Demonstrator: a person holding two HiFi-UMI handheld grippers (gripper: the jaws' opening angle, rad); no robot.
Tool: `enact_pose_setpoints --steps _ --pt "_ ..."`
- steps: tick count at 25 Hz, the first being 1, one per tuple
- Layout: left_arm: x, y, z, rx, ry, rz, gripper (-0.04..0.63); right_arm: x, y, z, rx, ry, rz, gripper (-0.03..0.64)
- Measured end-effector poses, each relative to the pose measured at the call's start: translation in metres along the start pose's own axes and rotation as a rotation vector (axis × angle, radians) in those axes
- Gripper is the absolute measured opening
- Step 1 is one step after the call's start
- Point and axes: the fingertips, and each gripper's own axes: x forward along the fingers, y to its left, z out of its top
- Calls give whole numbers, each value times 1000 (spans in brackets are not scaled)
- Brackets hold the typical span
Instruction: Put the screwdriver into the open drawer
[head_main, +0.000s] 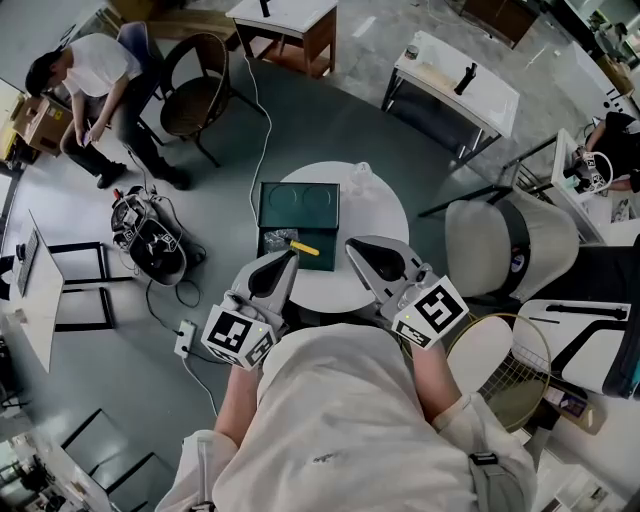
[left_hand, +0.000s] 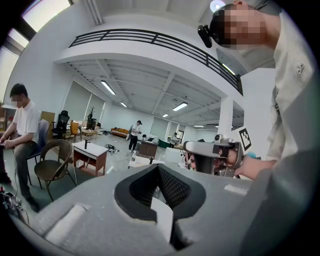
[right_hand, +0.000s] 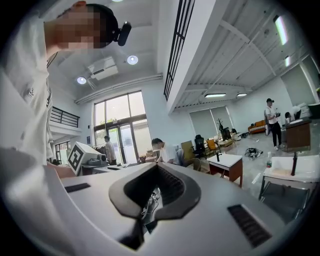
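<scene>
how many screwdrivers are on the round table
1: a yellow-handled screwdriver at the near right corner of the dark green box on the round white table. Others could be hidden inside the box.

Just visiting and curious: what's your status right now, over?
Left gripper shut, empty; right gripper same. Yellow-handled screwdriver lies at the open drawer front, untouched; inside or not, unclear. Nothing in the way.
</scene>
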Motion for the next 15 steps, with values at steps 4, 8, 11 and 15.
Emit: enact_pose_setpoints --steps 4,8,11,15 --pt "1 -1 -2 -1 -3 0 9 -4 0 -1 -2 -1 -1 5" --pt "4 -2 -2 0 6 2 9 -6 -2 0 -2 3 -4 5" --pt "6 -3 -2 -3 5 1 9 -8 -3 0 -4 5 -5 5" --pt "8 -4 -2 2 3 -4 9 -8 -3 1 -14 5 -1 5"
